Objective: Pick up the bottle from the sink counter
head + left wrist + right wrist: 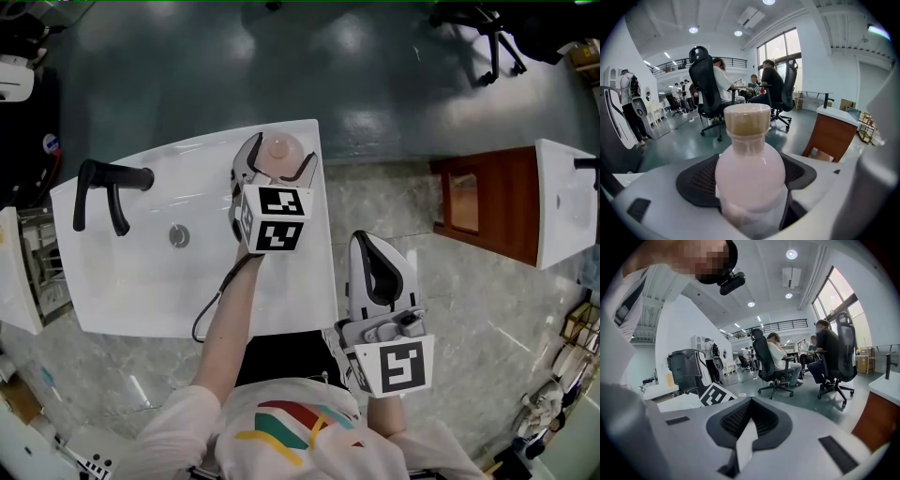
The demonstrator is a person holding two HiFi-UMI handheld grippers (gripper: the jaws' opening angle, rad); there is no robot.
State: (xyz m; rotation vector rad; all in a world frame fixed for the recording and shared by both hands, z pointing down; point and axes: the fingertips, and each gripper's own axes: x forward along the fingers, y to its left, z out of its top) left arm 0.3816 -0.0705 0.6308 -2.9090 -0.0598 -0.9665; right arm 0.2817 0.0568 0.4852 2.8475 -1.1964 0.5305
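- When you look down from the head view, the left gripper (277, 159) sits at the far right corner of the white sink counter (112, 281), with its marker cube (275, 218) facing up.
- Its jaws are closed around a pale pink bottle (279, 146), one black pad on each side of the rounded body.
- In the left gripper view the bottle stands upright between the jaws and fills most of the middle, with a tan cap (747, 117) on top.
- Can't tell from any view whether the bottle's base is on the counter or just off it.
- The right gripper (373, 248) hangs off to the right of the counter, over the stone floor, well apart from the bottle. Its jaws are pressed together with nothing between them.
- A black faucet (108, 183) stands at the counter's left side, with the round drain (179, 235) near it in the basin.
- A black cable (211, 305) loops from the left gripper across the counter.
- People sit in black office chairs (705, 84) in the background.
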